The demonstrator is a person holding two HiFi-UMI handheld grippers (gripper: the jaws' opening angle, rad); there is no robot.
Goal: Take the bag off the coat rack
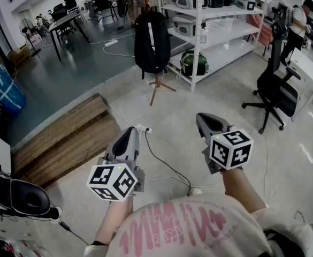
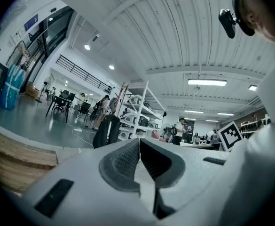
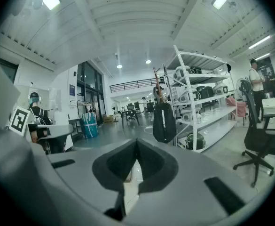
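I'm in a big open lab-type workspace here: white metal shelving (image 1: 199, 33) loaded with gear, a black office chair (image 1: 276, 90), desks (image 1: 65, 20) further back, cables (image 1: 162, 163) trailing over the concrete floor (image 1: 290, 159), and strip lights (image 2: 207, 82) on a ribbed ceiling (image 2: 142, 27).

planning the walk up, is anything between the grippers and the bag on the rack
Nothing visible blocks the way. Only open floor with a thin cable lies between the left gripper, the right gripper and the bag. The shelf stands beside the rack, not in front.
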